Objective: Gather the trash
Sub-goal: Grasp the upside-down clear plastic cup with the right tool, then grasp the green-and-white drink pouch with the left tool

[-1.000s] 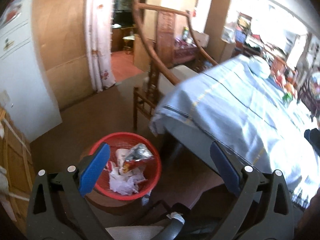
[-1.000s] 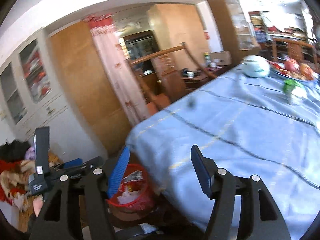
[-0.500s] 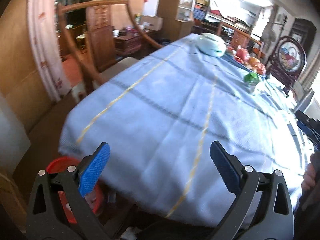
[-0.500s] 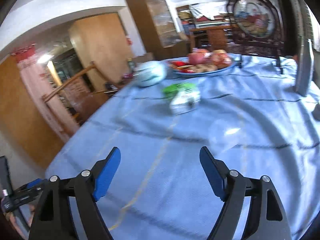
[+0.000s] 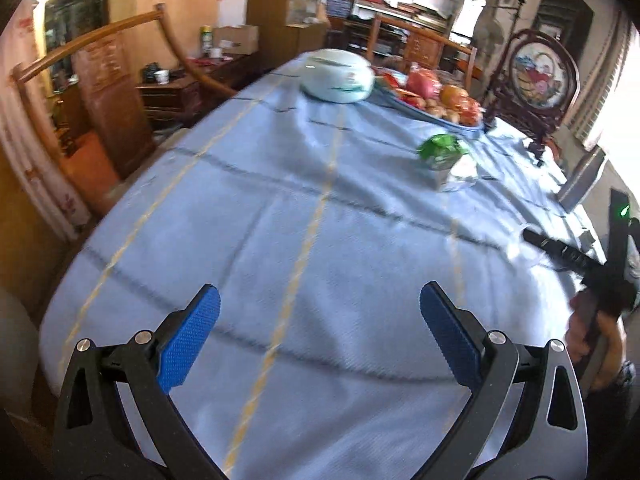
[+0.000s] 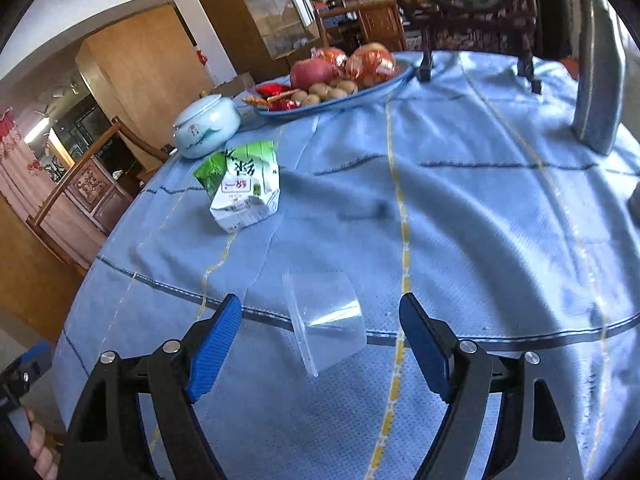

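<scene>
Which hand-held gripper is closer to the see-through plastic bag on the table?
The right. The right hand-held gripper is open with the clear plastic bag lying between its fingers. The left hand-held gripper is open over bare tablecloth, off to the bag's left.

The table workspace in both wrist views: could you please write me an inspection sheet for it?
Surface: table under a blue tablecloth, wrinkled.
Job's things: crumpled green-and-white carton; clear plastic bag lying flat near the right gripper.
Clutter: white lidded jar; fruit plate; decorative screen stand.
Grippers: left gripper open, empty; right gripper open, empty, above the bag.
Cables: nothing seen.
Surroundings: wooden chair, cabinets.
</scene>
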`<state>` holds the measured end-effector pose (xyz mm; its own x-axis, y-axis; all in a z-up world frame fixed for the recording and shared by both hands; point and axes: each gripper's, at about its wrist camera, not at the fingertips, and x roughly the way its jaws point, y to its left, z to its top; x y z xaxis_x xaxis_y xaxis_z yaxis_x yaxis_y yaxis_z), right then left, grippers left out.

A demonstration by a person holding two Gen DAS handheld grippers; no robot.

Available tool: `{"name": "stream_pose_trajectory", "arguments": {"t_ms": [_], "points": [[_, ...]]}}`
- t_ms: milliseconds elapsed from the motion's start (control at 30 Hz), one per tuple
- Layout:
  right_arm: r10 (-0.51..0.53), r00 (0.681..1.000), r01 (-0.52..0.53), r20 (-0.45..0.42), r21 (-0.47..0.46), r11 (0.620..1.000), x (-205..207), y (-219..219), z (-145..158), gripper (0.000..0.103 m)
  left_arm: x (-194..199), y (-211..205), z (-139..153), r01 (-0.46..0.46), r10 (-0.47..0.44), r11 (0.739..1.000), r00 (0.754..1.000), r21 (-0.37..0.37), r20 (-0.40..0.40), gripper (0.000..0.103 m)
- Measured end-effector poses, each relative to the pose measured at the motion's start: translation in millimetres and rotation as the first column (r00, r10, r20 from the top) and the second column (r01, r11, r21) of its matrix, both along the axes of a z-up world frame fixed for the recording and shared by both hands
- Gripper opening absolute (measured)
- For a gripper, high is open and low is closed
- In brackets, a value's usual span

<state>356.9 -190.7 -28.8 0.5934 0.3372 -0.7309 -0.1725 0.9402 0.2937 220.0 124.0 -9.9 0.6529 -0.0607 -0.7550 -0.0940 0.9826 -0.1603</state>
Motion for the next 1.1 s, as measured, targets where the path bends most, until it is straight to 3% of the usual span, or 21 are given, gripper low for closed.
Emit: {"name": "stream_pose_trajectory", "arguments": {"t_ms": [33, 133, 333, 600, 800, 933, 1100], "points": [[0.005, 1.000, -0.005, -0.013, -0.010, 1.000, 1.5, 0.4, -3.0, 0.035, 10.5, -7.4, 1.7, 0.021, -0.021, 1.000, 1.000, -0.008, 0.000, 0.096], [-0.001, 1.000, 0.001, -0.009, 0.036, 0.999, -1.3, -5.9, -0.3, 0.034, 43.5, -31.0, 6.6, 0.067, -0.066, 0.998, 0.998, -0.012, 0.005, 0.096], [-0.112, 0.993, 0.108, 0.036, 0.100, 0.989, -3.5, -36.7, 16.4, 0.034, 122.3, -90.6, 7.7, 0.179, -0.181, 0.981, 0.983, -0.074, -0.021, 0.096], [-0.171, 0.984, 0.165, 0.041, 0.120, 0.979, -0.2, -53.5, 19.1, 0.034, 191.0, -147.0, -6.5, 0.198, -0.200, 0.979, 0.979, -0.044, -0.037, 0.096], [-0.178, 0.983, 0.172, 0.042, 0.115, 0.978, 0.1, -53.7, 19.3, 0.034, 217.5, -153.1, -26.8, 0.179, -0.183, 0.982, 0.980, -0.056, -0.080, 0.096], [-0.172, 0.984, 0.167, 0.038, 0.118, 0.979, 0.1, -52.8, 19.6, 0.035, 223.7, -157.0, -36.8, 0.191, -0.194, 0.980, 0.979, -0.056, -0.067, 0.097], [-0.170, 0.985, 0.166, 0.033, 0.102, 0.981, 0.9, -50.9, 18.1, 0.035, 222.3, -166.9, -42.4, 0.204, -0.202, 0.978, 0.978, 0.047, -0.046, 0.096]]}}
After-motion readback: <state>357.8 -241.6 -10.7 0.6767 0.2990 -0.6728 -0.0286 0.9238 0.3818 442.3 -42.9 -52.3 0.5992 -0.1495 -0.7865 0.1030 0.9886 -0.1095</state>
